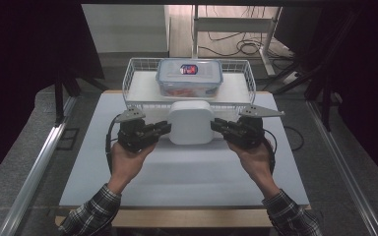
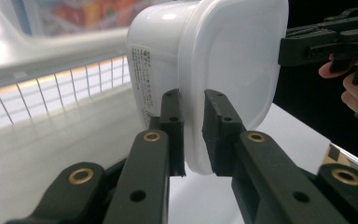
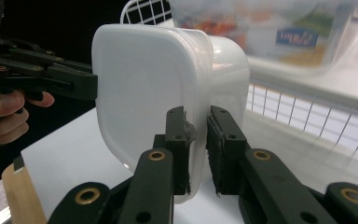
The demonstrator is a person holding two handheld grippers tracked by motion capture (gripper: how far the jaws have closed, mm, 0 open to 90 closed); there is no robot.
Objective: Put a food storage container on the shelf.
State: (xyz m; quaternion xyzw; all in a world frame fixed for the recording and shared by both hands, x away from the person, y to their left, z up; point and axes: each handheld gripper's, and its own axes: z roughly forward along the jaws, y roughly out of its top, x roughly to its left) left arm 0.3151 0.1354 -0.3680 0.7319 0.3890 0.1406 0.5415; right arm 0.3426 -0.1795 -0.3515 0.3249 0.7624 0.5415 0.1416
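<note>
The left gripper point(image 1: 163, 129) is clamped on the left rim of one white plastic container point(image 1: 191, 122), held between both grippers above the white surface point(image 1: 187, 177); the right gripper point(image 1: 218, 126) is clamped on its opposite rim. It looks light, smooth and slightly flexible, best held by these rims. Just beyond the grippers, one wire basket point(image 1: 137, 69) holds one clear lidded box point(image 1: 189, 76).

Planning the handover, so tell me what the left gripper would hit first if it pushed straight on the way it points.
The left gripper is shut on the white container's rim, so it would press into that first; past it, probably the right gripper.
</note>
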